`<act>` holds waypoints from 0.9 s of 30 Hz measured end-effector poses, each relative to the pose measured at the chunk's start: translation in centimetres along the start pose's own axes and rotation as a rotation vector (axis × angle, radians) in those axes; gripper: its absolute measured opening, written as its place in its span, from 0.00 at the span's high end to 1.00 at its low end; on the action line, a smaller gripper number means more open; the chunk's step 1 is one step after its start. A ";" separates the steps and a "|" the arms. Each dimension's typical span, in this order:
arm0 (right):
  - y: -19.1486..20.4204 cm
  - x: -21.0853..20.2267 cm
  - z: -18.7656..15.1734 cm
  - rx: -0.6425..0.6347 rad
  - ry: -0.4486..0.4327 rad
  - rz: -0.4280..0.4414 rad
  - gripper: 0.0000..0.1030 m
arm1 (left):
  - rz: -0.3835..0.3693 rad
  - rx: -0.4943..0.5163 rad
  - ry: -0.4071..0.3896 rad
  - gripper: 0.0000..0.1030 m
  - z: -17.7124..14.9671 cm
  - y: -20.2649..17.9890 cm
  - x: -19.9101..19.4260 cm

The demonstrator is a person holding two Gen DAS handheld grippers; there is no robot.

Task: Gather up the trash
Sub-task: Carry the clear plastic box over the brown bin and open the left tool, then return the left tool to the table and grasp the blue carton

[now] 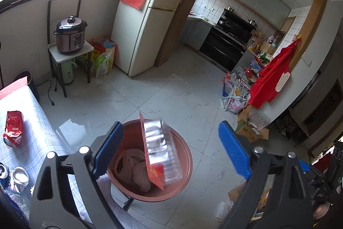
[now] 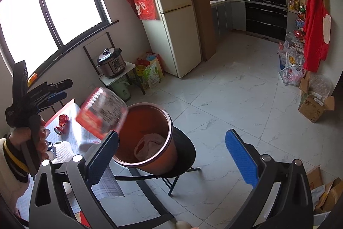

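A clear plastic package with a red card back (image 1: 159, 150) hangs blurred in the air above the red-brown trash bin (image 1: 184, 177), free of both fingers. My left gripper (image 1: 171, 150) is open directly above the bin. In the right wrist view the same package (image 2: 103, 113) is beside the bin's rim (image 2: 150, 105), below the left gripper (image 2: 53, 91). My right gripper (image 2: 175, 159) is open and empty in front of the bin (image 2: 163, 156). A pink plastic bag (image 1: 134, 166) lies inside the bin. A crushed red can (image 1: 13, 128) lies on the table.
The bin stands on a black stool (image 2: 186, 154) beside the checked tablecloth table (image 1: 40, 130). More cans (image 1: 20, 176) lie at the table's near edge. A fridge (image 1: 145, 21), a pressure cooker (image 1: 69, 36) on a stand, bags and cardboard boxes (image 1: 253, 132) line the tiled floor.
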State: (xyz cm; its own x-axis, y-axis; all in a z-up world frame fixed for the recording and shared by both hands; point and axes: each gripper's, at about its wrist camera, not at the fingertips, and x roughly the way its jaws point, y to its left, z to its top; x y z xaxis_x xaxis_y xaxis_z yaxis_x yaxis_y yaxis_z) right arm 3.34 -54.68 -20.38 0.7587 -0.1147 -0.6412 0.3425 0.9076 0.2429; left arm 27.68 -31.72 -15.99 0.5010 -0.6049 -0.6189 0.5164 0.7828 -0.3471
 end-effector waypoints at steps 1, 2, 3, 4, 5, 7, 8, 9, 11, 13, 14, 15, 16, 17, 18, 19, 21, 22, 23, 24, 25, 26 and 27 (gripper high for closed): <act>0.1 -0.1 0.0 0.003 -0.003 0.005 0.05 | 0.007 0.000 -0.003 0.09 0.0 0.0 -0.4; 0.2 -0.1 0.1 0.006 -0.006 0.010 0.05 | 0.015 -0.004 -0.005 0.08 -0.1 0.3 -0.9; 0.4 -0.1 0.1 0.010 -0.010 0.016 0.05 | 0.028 -0.008 -0.008 0.07 -0.2 0.6 -1.5; 0.7 0.0 0.0 0.013 -0.014 0.025 0.05 | 0.045 -0.013 -0.010 0.07 -0.4 1.1 -2.4; 1.0 0.1 0.1 0.016 -0.016 0.032 0.05 | 0.064 -0.021 -0.011 0.06 -0.8 1.7 -3.3; 1.9 0.3 0.1 0.018 -0.023 0.043 0.05 | 0.100 -0.041 -0.021 0.06 -1.3 3.1 -5.4; 2.4 0.5 0.1 0.016 -0.027 0.052 0.05 | 0.117 -0.052 -0.029 0.06 -1.6 3.9 -6.6; 3.1 0.7 0.1 0.013 -0.028 0.064 0.05 | 0.137 -0.063 -0.040 0.06 -1.9 4.7 -7.9; 4.6 1.2 0.1 0.005 -0.024 0.102 0.05 | 0.177 -0.085 -0.061 0.06 -2.8 6.5 -10.8; 6.4 1.9 0.0 -0.009 -0.014 0.148 0.05 | 0.224 -0.105 -0.083 0.06 -3.8 8.4 -13.9; 7.4 2.2 -0.1 -0.018 -0.007 0.168 0.05 | 0.249 -0.116 -0.097 0.06 -4.3 9.3 -15.5; 8.5 2.5 -0.2 -0.028 0.000 0.188 0.05 | 0.275 -0.129 -0.109 0.06 -5.0 10.2 -17.1; 9.6 2.8 -0.3 -0.039 0.012 0.214 0.05 | 0.300 -0.143 -0.120 0.06 -5.6 11.1 -18.7; 10.8 3.2 -0.4 -0.052 0.026 0.243 0.05 | 0.324 -0.159 -0.131 0.06 -6.4 12.0 -20.4; 12.1 3.4 -0.7 -0.069 0.035 0.265 0.05 | 0.347 -0.174 -0.140 0.06 -7.0 12.9 -21.9; 13.3 3.5 -0.9 -0.087 0.035 0.268 0.05 | 0.372 -0.190 -0.148 0.06 -7.9 13.7 -23.3; 15.9 3.7 -1.5 -0.139 0.037 0.271 0.05 | 0.415 -0.223 -0.160 0.06 -9.6 15.1 -26.1; 17.1 3.9 -1.7 -0.159 0.043 0.281 0.05 | 0.433 -0.241 -0.165 0.06 -10.5 15.8 -27.2; 18.1 4.1 -2.1 -0.170 0.051 0.297 0.05 | 0.448 -0.261 -0.169 0.06 -11.4 16.4 -28.2; 19.2 4.3 -2.3 -0.176 0.064 0.319 0.05 | 0.459 -0.282 -0.171 0.06 -12.3 17.1 -29.1; 20.1 4.5 -2.6 -0.183 0.082 0.341 0.05 | 0.466 -0.303 -0.169 0.06 -13.3 17.7 -29.9; 21.1 4.7 -2.9 -0.193 0.096 0.354 0.05 | 0.473 -0.323 -0.166 0.06 -14.2 18.3 -30.5; 22.1 4.9 -3.2 -0.205 0.108 0.362 0.05 | 0.478 -0.344 -0.162 0.06 -15.0 18.8 -30.9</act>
State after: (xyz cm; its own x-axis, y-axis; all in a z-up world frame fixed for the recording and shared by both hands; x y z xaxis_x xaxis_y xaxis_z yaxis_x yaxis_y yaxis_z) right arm 12.92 -33.90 -20.48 0.7437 0.2594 -0.6162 -0.0611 0.9442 0.3238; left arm 11.44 3.90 -13.96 0.7355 -0.1682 -0.6564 -0.0321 0.9590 -0.2817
